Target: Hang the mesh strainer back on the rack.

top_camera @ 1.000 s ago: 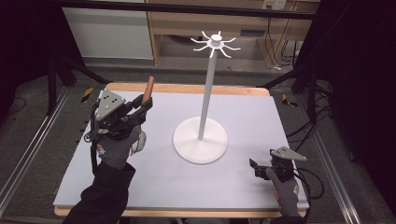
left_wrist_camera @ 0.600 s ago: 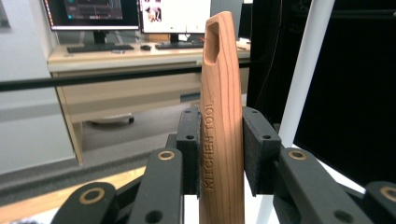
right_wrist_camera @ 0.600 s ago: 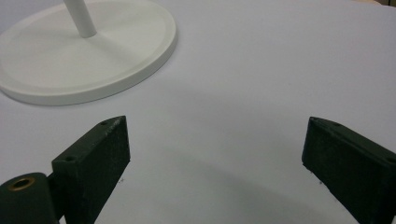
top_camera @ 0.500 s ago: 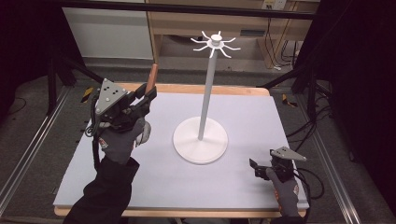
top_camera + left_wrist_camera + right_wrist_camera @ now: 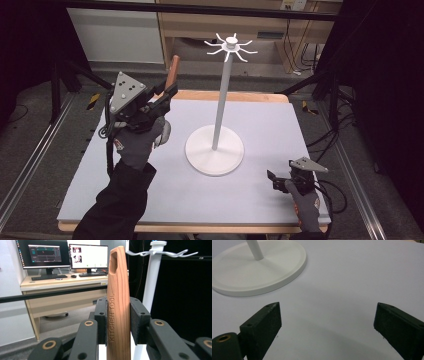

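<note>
While the lower end of the wooden kitchen tool (image 5: 118,305) runs out of the left gripper view's bottom edge and stays hidden behind the jaws from above, the left gripper (image 5: 167,95) clamps its smooth, tapering handle between two black padded fingers (image 5: 139,320), one at 9 o'clock and one at 3 o'clock of the upright handle, whose slotted tip rises above them. Raised over the table's (image 5: 280,120) pale matte top, the tool stands at 10 o'clock of the white stand (image 5: 216,150), a slim pole on a round disc base crowned with curved hooks. At 4 o'clock of that base, the right gripper (image 5: 274,180) sits low on the table with its fingers (image 5: 263,325) wide apart, their tips cut off by the frame.
</note>
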Demonstrator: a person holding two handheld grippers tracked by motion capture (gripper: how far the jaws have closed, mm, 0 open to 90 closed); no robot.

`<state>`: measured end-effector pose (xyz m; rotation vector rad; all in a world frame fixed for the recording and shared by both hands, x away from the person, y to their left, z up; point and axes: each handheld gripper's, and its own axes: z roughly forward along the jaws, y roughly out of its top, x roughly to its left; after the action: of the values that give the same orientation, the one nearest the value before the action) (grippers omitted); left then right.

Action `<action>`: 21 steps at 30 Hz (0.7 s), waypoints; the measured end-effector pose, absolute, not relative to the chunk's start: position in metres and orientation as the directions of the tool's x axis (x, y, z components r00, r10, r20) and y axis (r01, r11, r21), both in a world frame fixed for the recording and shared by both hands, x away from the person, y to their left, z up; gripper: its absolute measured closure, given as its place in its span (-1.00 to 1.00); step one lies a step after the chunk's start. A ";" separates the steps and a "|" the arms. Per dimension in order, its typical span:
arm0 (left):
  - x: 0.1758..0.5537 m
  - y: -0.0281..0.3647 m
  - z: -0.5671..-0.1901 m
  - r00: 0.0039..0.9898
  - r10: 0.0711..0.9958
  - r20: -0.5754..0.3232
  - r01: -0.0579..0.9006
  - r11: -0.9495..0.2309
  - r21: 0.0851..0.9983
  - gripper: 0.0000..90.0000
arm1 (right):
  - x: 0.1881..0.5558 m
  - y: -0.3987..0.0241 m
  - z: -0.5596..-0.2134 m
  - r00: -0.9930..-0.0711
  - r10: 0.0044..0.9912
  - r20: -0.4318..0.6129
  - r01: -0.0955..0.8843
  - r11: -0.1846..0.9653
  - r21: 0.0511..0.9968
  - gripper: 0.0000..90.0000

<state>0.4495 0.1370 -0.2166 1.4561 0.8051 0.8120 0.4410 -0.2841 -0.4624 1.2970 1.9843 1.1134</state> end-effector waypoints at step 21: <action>0.453 0.112 -0.202 0.546 0.836 0.061 0.010 -0.079 0.997 0.56 | 0.441 -0.285 -0.462 -0.408 0.913 0.024 0.486 0.195 0.852 -0.82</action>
<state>0.4531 0.1117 -0.2023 1.5036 0.7587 0.8062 0.4410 -0.2851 -0.4616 1.3019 1.9780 1.1264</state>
